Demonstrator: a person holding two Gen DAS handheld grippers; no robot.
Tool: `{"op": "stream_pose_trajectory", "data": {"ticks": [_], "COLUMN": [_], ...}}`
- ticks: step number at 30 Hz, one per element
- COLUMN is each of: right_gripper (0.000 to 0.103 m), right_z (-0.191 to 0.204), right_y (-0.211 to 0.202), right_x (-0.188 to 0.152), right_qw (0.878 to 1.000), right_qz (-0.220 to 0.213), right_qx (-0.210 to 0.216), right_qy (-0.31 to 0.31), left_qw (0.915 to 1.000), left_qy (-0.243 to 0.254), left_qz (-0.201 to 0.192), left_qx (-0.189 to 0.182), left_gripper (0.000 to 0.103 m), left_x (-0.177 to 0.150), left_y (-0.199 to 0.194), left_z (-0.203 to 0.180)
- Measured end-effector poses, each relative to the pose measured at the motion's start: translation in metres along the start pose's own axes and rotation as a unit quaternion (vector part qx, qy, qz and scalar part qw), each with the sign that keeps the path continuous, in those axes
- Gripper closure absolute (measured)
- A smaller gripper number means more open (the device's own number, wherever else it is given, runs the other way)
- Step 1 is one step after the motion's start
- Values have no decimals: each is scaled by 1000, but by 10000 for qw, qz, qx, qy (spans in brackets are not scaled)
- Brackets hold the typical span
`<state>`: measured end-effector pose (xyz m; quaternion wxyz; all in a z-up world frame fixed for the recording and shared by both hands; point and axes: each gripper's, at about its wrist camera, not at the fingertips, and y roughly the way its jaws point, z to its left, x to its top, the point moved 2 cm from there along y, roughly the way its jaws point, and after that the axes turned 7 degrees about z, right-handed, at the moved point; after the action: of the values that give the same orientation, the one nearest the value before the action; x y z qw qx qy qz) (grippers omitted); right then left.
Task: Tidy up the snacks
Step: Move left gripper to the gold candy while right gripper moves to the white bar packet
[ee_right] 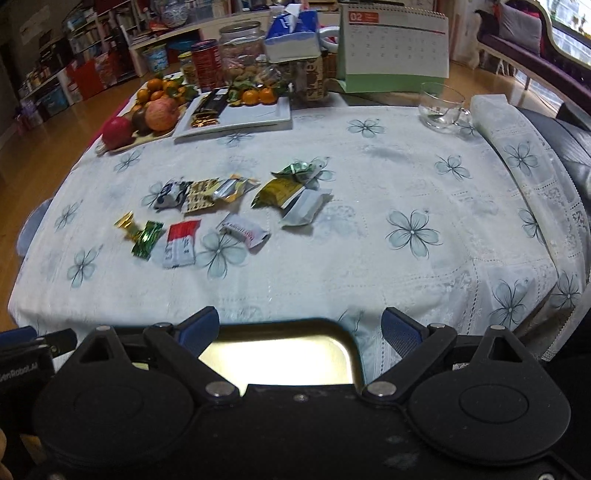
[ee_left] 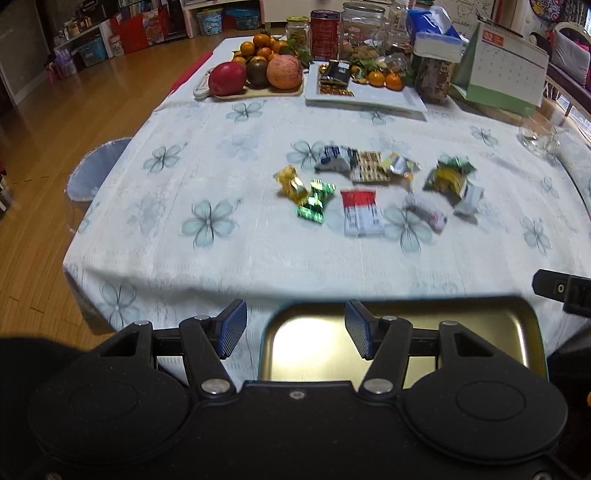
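On the worktop (ee_right: 332, 258), under a white cloth printed with pale blue flowers: a loose scatter of wrapped snacks (ee_right: 229, 206), lying mid-surface and well ahead of both tools. Among them a red-and-white packet (ee_left: 360, 212), a green foil candy (ee_left: 316, 201) touching a gold-wrapped one (ee_left: 290, 182), a checkered brown packet (ee_left: 369, 166), a white pouch (ee_right: 304, 208) just beside an olive-gold bag (ee_right: 279, 192).

At the near edge, directly below both cameras: a shallow gold metal tray (ee_left: 509, 325), nothing visible inside it.

Left gripper (ee_left: 291, 328) held above the tray's left part, jaws apart, blue pads facing each other, nothing between them. Right gripper (ee_right: 299, 328) above the tray's right corner, jaws spread wide, likewise gripping nothing.

Along the far edge: a wooden board of fruit (ee_left: 258, 70) with a red apple, a pink apple and small oranges; beside it a white rectangular plate (ee_left: 388, 98) carrying a dark packet and two oranges. Behind these, glass jars (ee_left: 364, 26), a red tin (ee_left: 325, 29), a blue tissue pack (ee_left: 436, 33) and a desk calendar (ee_right: 395, 44). Near the right edge, a clear glass cup (ee_right: 441, 107).
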<state>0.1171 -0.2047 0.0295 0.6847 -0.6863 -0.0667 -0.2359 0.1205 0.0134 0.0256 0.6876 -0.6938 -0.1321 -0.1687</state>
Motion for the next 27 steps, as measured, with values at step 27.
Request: {"op": "stream_pose_trajectory", "data": {"ticks": [27], "right_gripper": [18], "right_z": [-11], "right_y": [144], "right_x": [177], "right_qw": [9784], "right_qz": [1319], "right_qx": [458], "right_qy": [1527], "left_qw": [9860], "left_qy": [-954], "left_qz": [1332], "left_qx": [-313], "left_gripper": [47], "left_x": [157], "left_y": [132], "left_z": [34]}}
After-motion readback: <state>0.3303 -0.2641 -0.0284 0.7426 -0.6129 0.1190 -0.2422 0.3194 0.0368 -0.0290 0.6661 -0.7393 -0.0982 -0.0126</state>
